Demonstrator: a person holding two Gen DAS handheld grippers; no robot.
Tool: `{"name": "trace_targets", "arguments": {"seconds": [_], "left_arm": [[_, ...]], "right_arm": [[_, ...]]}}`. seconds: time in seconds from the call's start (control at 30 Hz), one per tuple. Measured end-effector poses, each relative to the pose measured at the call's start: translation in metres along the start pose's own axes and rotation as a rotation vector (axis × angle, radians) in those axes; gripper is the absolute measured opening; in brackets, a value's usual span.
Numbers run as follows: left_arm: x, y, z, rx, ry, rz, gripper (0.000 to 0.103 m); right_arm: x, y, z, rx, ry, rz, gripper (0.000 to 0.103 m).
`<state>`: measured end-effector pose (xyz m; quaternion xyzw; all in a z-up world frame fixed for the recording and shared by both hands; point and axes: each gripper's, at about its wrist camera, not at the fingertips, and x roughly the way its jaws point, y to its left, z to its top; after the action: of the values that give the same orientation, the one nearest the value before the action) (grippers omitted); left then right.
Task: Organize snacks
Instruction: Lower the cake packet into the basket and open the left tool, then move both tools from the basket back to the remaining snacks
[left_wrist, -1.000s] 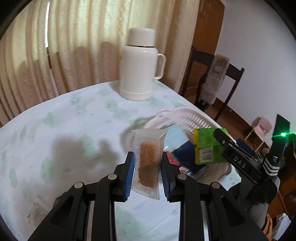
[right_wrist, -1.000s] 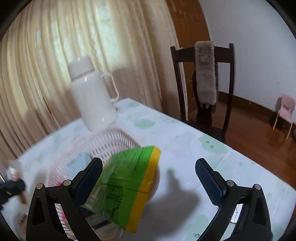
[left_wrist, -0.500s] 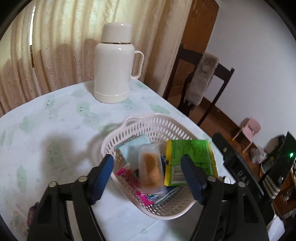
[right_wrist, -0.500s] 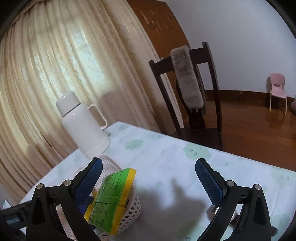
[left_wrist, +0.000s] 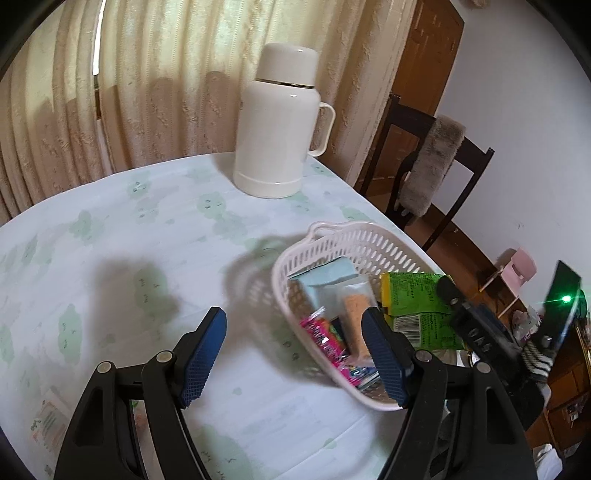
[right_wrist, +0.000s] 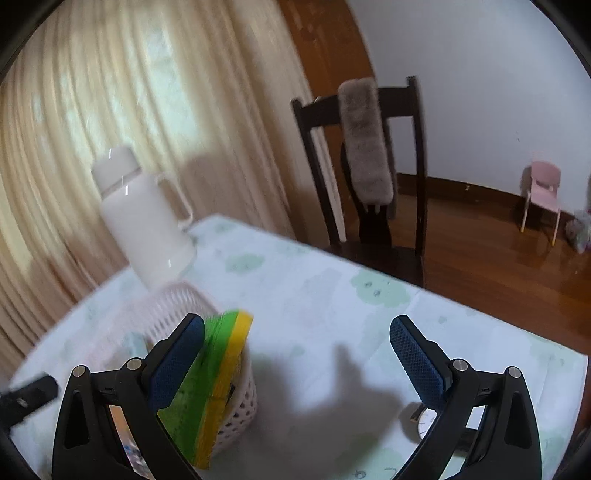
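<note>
A white plastic basket (left_wrist: 354, 240) stands on the table and holds several snacks: a clear packet of brown biscuit (left_wrist: 355, 314), a pale blue pack (left_wrist: 327, 275), a pink wrapper (left_wrist: 325, 338) and a green and yellow bag (left_wrist: 417, 299) leaning on its right rim. My left gripper (left_wrist: 295, 354) is open and empty, above the table just left of the basket. My right gripper (right_wrist: 295, 358) is open and empty to the right of the basket (right_wrist: 173, 306), its left finger beside the green bag (right_wrist: 214, 384). The right gripper's body (left_wrist: 480, 332) shows in the left wrist view.
A tall white thermos jug (left_wrist: 279, 122) stands at the back of the table (left_wrist: 147, 236). A snack packet (left_wrist: 50, 417) lies at the near left edge. A watch (right_wrist: 424, 421) lies by my right finger. A dark chair (right_wrist: 369, 170) with a grey fur pad stands behind the table.
My left gripper carried the biscuit packet over the basket, opened and dropped it in, then drew back left. My right gripper let go of the green bag, which now leans on the basket.
</note>
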<state>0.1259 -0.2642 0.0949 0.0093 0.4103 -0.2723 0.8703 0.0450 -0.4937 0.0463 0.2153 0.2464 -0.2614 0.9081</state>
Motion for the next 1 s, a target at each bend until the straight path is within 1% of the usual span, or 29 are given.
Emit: {"name": "trace_targets", "arguments": {"seconds": [0.07, 0.17, 0.27, 0.33, 0.37, 0.43, 0.5, 0.6, 0.7, 0.8, 0.87, 1.0], "left_arm": [[-0.003, 0.005, -0.003, -0.011, 0.001, 0.005, 0.072], [-0.006, 0.015, -0.008, -0.034, 0.001, 0.015, 0.072], [-0.008, 0.024, -0.012, -0.052, 0.003, 0.037, 0.072], [-0.01, 0.029, -0.014, -0.066, 0.005, 0.039, 0.072], [-0.012, 0.032, -0.015, -0.072, 0.004, 0.04, 0.072], [-0.016, 0.036, -0.017, -0.082, -0.002, 0.044, 0.072], [-0.019, 0.041, -0.019, -0.093, -0.005, 0.046, 0.072], [-0.023, 0.046, -0.022, -0.105, -0.006, 0.053, 0.072], [-0.026, 0.053, -0.024, -0.119, -0.007, 0.059, 0.072], [-0.03, 0.058, -0.026, -0.135, -0.012, 0.061, 0.072], [-0.033, 0.06, -0.027, -0.141, -0.014, 0.062, 0.072], [-0.036, 0.064, -0.029, -0.151, -0.016, 0.063, 0.072]], "right_arm": [[0.004, 0.008, -0.003, -0.05, 0.024, 0.013, 0.1], [0.004, 0.019, -0.007, -0.107, 0.025, 0.008, 0.1], [0.002, 0.019, -0.008, -0.108, 0.029, 0.025, 0.1], [-0.004, 0.013, -0.005, -0.068, 0.001, 0.046, 0.1], [-0.011, 0.007, -0.003, -0.028, -0.033, 0.048, 0.1], [-0.023, -0.011, 0.001, 0.06, -0.102, 0.03, 0.1], [-0.024, -0.023, 0.004, 0.118, -0.122, 0.0, 0.1], [-0.02, -0.038, 0.005, 0.183, -0.106, -0.05, 0.1], [-0.008, -0.051, 0.004, 0.227, -0.051, -0.081, 0.1], [0.009, -0.06, 0.0, 0.259, 0.049, -0.072, 0.1], [0.016, -0.062, -0.003, 0.266, 0.092, -0.062, 0.1], [0.012, -0.054, -0.004, 0.237, 0.079, -0.027, 0.1]]}}
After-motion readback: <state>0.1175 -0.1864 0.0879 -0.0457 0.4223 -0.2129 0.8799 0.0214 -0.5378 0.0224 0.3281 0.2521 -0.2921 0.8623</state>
